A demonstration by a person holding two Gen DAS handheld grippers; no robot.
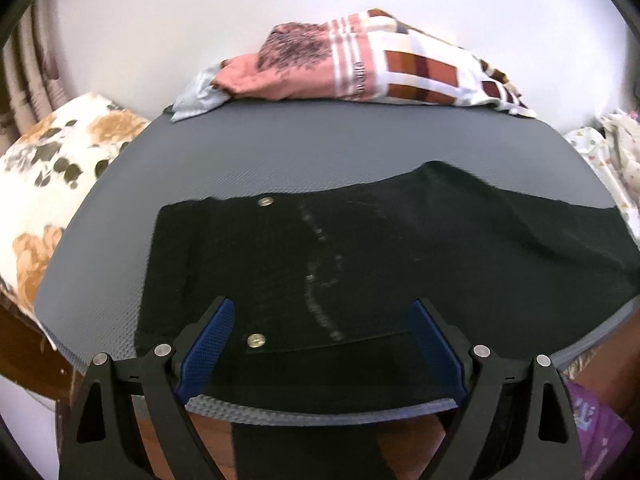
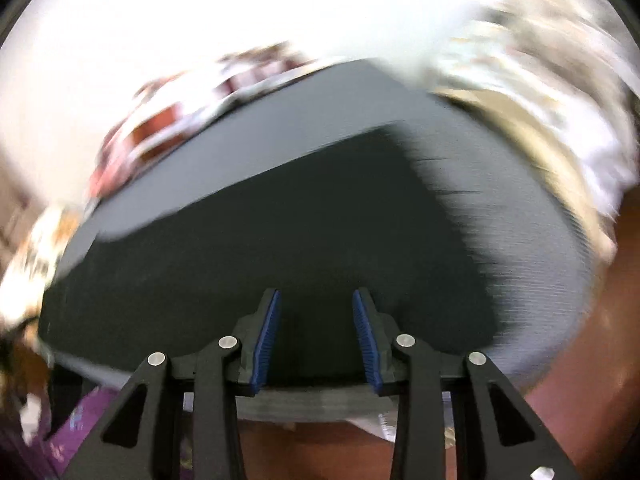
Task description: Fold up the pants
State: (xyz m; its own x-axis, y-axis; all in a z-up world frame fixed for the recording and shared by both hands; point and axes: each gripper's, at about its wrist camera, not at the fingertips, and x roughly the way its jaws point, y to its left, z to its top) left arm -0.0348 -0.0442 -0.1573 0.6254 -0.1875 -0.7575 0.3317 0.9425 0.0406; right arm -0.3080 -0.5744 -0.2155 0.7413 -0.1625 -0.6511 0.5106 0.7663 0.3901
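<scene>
The black pants [image 1: 360, 248] lie spread flat on a grey mat [image 1: 280, 148], with the waist end toward the left of the left wrist view and the legs running off to the right. Two metal buttons show on the waist: one [image 1: 264, 201] near the far edge and one [image 1: 256, 340] near the front edge. A faint pale line of stitching curves between them.

The left gripper [image 1: 322, 312] hangs over the front edge of the pants with its jaws spread wide, the blue pads [image 1: 208, 344] well apart and nothing between them (the cloth lies flat beneath, not pinched).

The right gripper [image 2: 316, 300] shows in a badly blurred picture. Its jaws stand partly open, with a clear gap between the blue pads [image 2: 266, 336], and I see no cloth caught in them. Below it the dark pants [image 2: 280, 240] cover much of the mat [image 2: 540, 240], and one edge of the cloth runs close to the mat's right side.

At the far edge of the mat sits a pile of folded cloth [image 1: 360, 64], pink and checked in white, orange and brown. A flowered pillow [image 1: 52, 184] lies beside the mat on the left.
</scene>
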